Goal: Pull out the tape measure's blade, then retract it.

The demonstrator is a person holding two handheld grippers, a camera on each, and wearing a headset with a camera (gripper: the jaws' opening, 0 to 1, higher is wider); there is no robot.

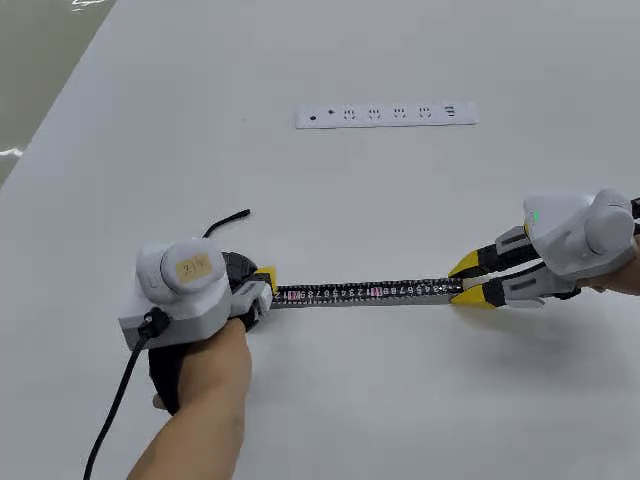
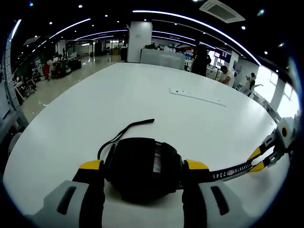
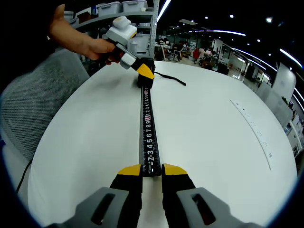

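Note:
A black tape measure case (image 2: 142,167) sits on the white table, clamped between the yellow-tipped jaws of my left gripper (image 2: 143,166); in the head view the case (image 1: 240,272) shows partly behind the left gripper (image 1: 262,288). Its black blade (image 1: 365,292) with white numbers is drawn out to the right, flat along the table. My right gripper (image 1: 468,280) is shut on the blade's end. In the right gripper view the blade (image 3: 148,133) runs from my right gripper (image 3: 151,170) away to the case (image 3: 146,78). A black wrist strap (image 1: 228,221) trails from the case.
A white power strip (image 1: 386,114) lies flat toward the far side of the table (image 1: 330,400), also seen as the power strip (image 2: 198,96). A black cable (image 1: 115,400) hangs from the left gripper. A mesh chair (image 3: 33,123) stands beside the table's edge. An open office with people lies beyond.

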